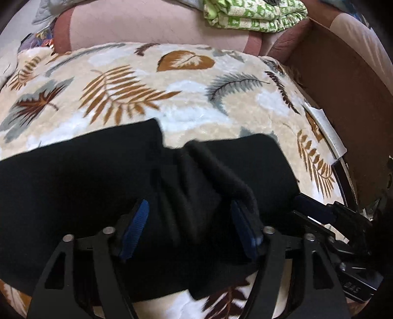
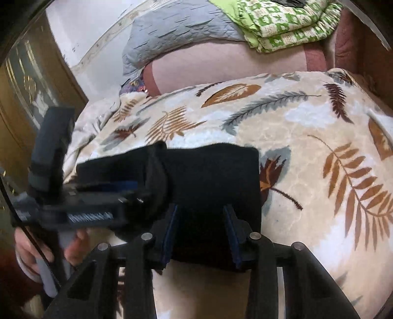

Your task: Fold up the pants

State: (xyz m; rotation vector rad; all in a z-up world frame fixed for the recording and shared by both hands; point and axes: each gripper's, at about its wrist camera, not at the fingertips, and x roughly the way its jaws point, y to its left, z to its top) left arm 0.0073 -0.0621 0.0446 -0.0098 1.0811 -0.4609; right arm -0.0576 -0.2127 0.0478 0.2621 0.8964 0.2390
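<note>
Pants [image 1: 81, 196], black, lie on the leaf-print blanket [image 1: 152, 103] in front of the pink cushion [image 1: 147, 27]. Left gripper [image 1: 190, 222] has its blue pads spread wide over a bunched ridge of cloth; can't tell if they touch it. Right wrist view adds the person's hand [image 2: 29, 250] on the left handle. Right gripper [image 2: 200, 222] also has fingers apart, straddling the folded near edge. Green patterned bedding [image 2: 282, 27] sits atop the cushion.

Black pants [image 1: 98, 186] on a cream blanket [image 1: 196, 98] with rust, brown and grey leaves; beyond the blanket, a green-and-white patterned cloth [image 1: 255, 14] and grey quilt [image 2: 176, 32]. Fingers [image 1: 137, 230] padded blue.
</note>
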